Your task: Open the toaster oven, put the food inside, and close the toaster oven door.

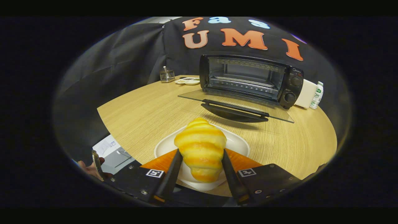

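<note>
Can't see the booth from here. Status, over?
Hand-held gripper shut on croissant, over white plate. Toaster oven door down, open. Path clear.

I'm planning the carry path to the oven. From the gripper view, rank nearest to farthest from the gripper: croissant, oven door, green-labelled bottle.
1. The yellow striped croissant, between the fingers of the gripper, which press on both its sides, over the white plate.
2. The black toaster oven's open glass door, lying flat ahead, mid-table.
3. The white bottle with a green label, beyond the oven's knob side.

Croissant [200,147] on plate [239,143] between tongs [200,154]; open toaster oven [248,79] beyond.
</note>
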The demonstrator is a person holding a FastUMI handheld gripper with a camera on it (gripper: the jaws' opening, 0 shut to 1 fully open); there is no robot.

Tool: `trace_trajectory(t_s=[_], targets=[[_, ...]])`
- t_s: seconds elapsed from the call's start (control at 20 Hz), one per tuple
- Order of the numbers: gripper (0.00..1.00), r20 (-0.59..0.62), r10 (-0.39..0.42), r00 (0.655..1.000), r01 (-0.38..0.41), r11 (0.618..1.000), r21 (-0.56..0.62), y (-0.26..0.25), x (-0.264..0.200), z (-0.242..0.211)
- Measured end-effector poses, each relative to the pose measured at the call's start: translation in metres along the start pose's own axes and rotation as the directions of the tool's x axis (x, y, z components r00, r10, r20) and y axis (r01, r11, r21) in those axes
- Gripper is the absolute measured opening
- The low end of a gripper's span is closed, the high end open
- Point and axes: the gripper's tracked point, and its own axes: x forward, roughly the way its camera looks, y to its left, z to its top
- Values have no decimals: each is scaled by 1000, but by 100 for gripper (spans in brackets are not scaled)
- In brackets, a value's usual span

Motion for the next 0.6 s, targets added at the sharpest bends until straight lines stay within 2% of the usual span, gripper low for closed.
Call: trace_trajectory(t_s=[0.15,0.35,0.45,0.6], targets=[[65,21,51,998,-53,994,91,4,-4,6],[63,107,148,983,-166,968,187,12,-21,31],[63,170,197,966,-236,938,253,12,-27,52],[63,283,227,932,-326,866,380,0,-25,96]])
